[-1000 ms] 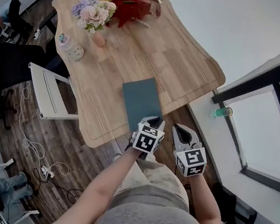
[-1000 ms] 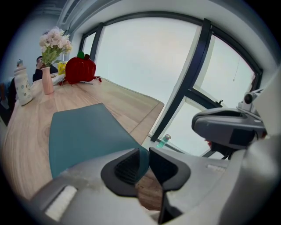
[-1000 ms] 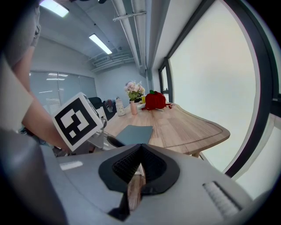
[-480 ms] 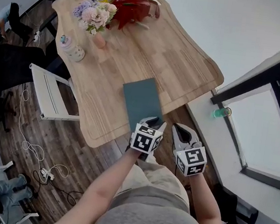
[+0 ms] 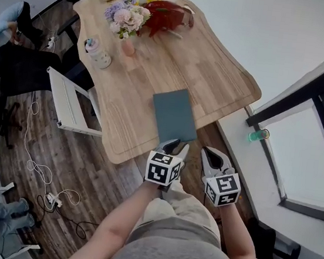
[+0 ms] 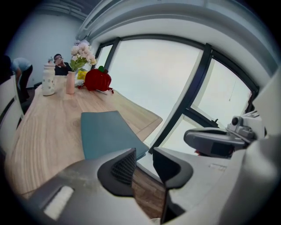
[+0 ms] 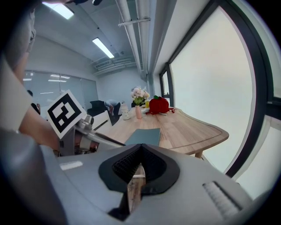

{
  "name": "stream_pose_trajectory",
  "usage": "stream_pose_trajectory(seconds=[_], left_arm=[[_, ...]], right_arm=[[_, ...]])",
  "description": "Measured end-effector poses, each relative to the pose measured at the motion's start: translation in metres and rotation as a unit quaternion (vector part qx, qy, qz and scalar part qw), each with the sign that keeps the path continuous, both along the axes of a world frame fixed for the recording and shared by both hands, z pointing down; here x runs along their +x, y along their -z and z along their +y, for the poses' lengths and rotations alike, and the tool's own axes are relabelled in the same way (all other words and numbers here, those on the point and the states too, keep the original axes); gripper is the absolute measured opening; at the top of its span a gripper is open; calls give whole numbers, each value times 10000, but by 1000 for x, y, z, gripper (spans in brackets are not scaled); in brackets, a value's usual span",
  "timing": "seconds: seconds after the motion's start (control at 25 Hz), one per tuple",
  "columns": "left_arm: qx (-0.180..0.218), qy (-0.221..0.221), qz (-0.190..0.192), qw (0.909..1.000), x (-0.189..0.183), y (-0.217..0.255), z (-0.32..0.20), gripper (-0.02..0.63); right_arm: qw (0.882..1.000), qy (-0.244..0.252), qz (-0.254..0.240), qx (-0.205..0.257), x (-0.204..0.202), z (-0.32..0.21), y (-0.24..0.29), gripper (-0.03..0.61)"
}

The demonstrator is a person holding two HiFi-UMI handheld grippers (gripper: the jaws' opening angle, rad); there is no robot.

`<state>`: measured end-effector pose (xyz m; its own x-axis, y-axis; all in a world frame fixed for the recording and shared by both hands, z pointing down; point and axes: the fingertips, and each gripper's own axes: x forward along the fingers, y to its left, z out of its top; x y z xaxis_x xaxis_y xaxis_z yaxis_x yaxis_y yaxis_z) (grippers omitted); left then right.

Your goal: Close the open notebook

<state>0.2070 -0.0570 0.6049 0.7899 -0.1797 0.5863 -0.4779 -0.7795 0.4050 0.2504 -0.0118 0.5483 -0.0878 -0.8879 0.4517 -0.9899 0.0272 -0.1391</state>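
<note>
The notebook (image 5: 174, 117) lies closed and flat, teal cover up, near the front edge of the wooden table (image 5: 152, 71). It also shows in the left gripper view as a teal notebook (image 6: 105, 131) and in the right gripper view as a thin notebook (image 7: 143, 136). My left gripper (image 5: 174, 148) hangs just off the notebook's near edge, apart from it. Its jaws have just been opening and nothing is between them (image 6: 144, 163). My right gripper (image 5: 210, 157) is beside it, off the table's edge, its pads together (image 7: 140, 151) with nothing held.
At the table's far end stand a flower vase (image 5: 127, 20), a red bag (image 5: 165, 15) and a white jar (image 5: 98, 54). A white chair (image 5: 70, 105) is at the table's left. A green cup (image 5: 259, 134) sits on the window sill. Cables (image 5: 38, 169) lie on the floor; people sit at the back.
My left gripper has drawn back from over the notebook's near edge toward my body. The right gripper has drawn back a little too. The notebook lies as before.
</note>
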Motion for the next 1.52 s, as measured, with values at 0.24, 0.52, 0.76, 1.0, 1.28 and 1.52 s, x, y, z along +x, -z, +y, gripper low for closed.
stream_pose_trajectory(seconds=[0.24,0.52,0.76,1.0,1.28,1.52], left_arm=[[200,402,147,9989,-54,25,13,98],[398,794,357,9954,-117,53,37,44],[511,1081,471,9917,-168,70,71,8],[618,1246,621,9883,-206,86,112,5],[760,1441,710,9841,-247,97,158,5],[822,1551,790,9813,-276,104,191,5]], right_arm=[[9997,135,-84,200,-38,15,18,0],[9983,365,-100,447,-89,36,41,0],[9966,582,-101,571,-131,71,55,0],[9943,770,-85,737,-161,107,70,0],[9914,952,-95,895,-197,149,81,0],[9896,1077,-149,943,-220,181,83,0]])
